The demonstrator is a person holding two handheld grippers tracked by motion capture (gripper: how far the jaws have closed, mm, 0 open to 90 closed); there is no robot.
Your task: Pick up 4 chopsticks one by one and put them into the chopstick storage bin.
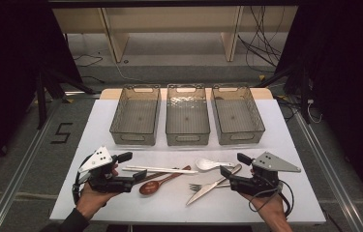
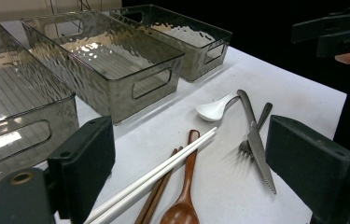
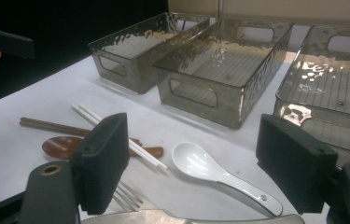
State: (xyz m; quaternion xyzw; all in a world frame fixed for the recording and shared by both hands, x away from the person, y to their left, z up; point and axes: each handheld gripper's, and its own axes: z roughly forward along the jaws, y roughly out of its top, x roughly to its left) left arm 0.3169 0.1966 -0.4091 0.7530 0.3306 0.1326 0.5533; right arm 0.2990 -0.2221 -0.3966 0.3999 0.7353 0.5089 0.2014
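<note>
Three clear bins stand in a row at the far side of the white table (image 1: 97,121) — left bin (image 1: 135,115), middle bin (image 1: 187,114), right bin (image 1: 237,114) — all bare inside. Just in front of the middle bin lies the cutlery: one white spoon (image 1: 208,164), one wooden spoon (image 1: 157,182), one knife (image 1: 213,186), one fork (image 1: 203,186), a white pair of chopsticks (image 1: 157,169) and a brown pair (image 2: 156,196). On the floor left of the table a dark mark reads "5" (image 1: 61,133).

The left gripper (image 1: 128,170) sits front-left of the middle bin, jaws wide, holding nothing; the chopsticks and wooden spoon lie just off its tips. The right gripper (image 1: 234,169) sits front-right — jaws likewise wide and bare, with the knife, fork and white spoon just before them.
</note>
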